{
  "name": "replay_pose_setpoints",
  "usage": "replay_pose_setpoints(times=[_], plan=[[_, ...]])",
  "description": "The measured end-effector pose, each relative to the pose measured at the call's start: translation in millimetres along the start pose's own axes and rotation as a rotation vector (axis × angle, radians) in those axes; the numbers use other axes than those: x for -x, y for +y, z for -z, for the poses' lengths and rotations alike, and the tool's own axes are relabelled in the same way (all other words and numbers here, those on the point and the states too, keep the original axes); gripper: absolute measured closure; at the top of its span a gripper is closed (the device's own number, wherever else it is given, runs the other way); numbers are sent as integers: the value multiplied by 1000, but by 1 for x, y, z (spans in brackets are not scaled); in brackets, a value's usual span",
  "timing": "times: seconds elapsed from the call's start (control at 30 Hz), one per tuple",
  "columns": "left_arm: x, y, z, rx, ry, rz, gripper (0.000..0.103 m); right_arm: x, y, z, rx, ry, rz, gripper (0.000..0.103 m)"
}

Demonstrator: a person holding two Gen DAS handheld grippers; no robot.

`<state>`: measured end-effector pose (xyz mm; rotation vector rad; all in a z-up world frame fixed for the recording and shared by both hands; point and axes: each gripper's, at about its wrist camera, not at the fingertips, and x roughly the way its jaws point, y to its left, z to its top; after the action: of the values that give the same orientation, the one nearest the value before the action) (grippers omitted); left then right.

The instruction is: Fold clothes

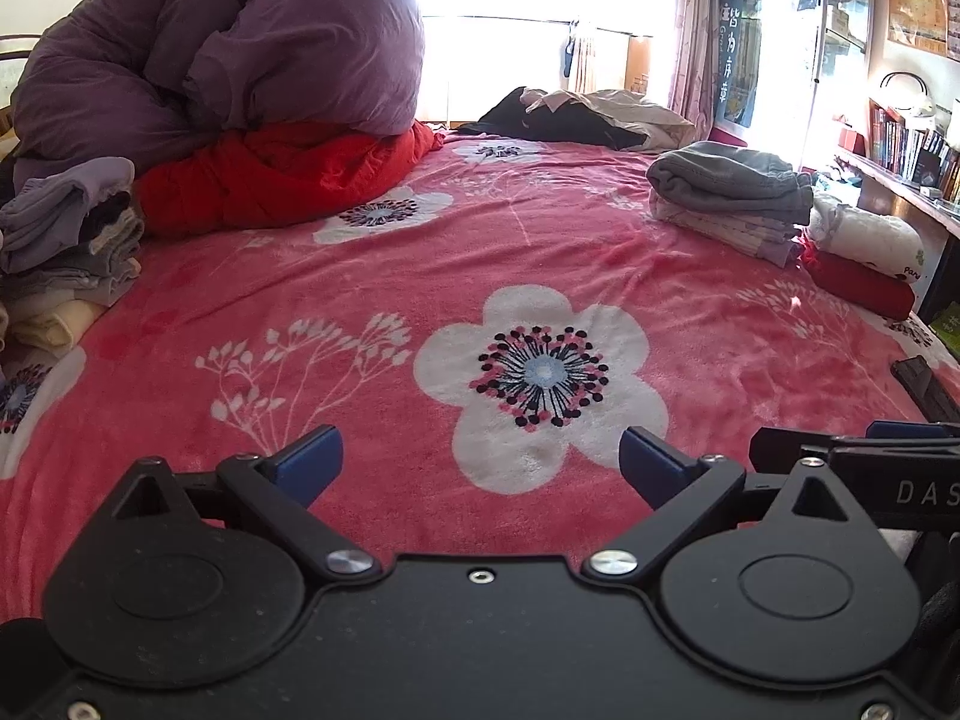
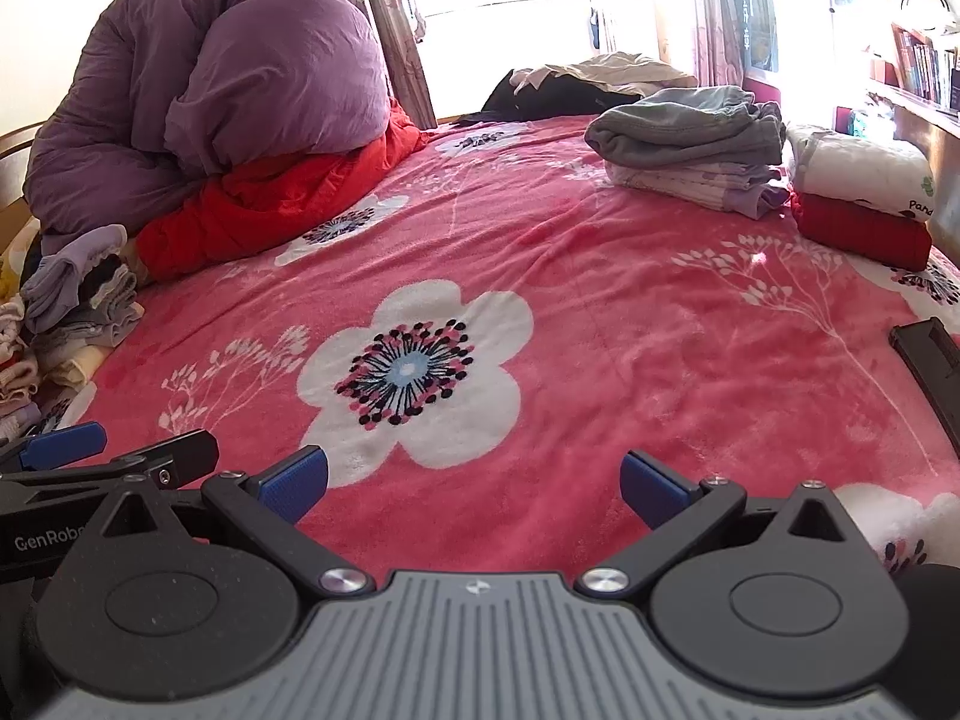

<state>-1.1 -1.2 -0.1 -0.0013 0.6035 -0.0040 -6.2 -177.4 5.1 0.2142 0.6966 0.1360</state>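
Both grippers hover low over a pink flowered blanket (image 1: 540, 252) on a bed. My left gripper (image 1: 480, 462) is open with only blanket between its blue pads. My right gripper (image 2: 474, 483) is open too, nothing between its fingers. A heap of unfolded clothes (image 1: 66, 240) lies at the left edge, also seen from the right wrist (image 2: 84, 294). At the far right, folded grey and lilac garments (image 1: 729, 198) form a stack (image 2: 690, 144), beside a white-and-red folded pile (image 1: 864, 264) (image 2: 864, 198). The right gripper's side shows at the left view's edge (image 1: 870, 468).
A big purple duvet (image 1: 228, 48) sits on a red quilt (image 1: 282, 174) at the back left. Dark and cream clothes (image 1: 576, 114) lie by the bright window. A black flat object (image 2: 927, 360) lies at the bed's right edge. Bookshelves (image 1: 906, 144) stand along the right wall.
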Motion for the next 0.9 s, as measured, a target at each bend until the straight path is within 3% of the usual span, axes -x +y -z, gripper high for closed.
replay_pose_setpoints(times=[0.2,0.4,0.5,0.63,0.7,0.9], plan=[[-5,-5,0,-16,15,-11,1,1,1,-1,20,-1,15,0],[-7,12,6,85,3,61,1,0,2,2,43,-1,24,0],[-9,14,6,128,12,51,1,1,0,2,45,-7,22,0],[-11,11,4,74,54,65,1,1,-1,1,46,-6,23,0],[-9,9,5,42,42,35,1,1,0,1,47,1,26,0],[-9,9,5,15,36,56,1,0,-2,3,48,5,23,0]])
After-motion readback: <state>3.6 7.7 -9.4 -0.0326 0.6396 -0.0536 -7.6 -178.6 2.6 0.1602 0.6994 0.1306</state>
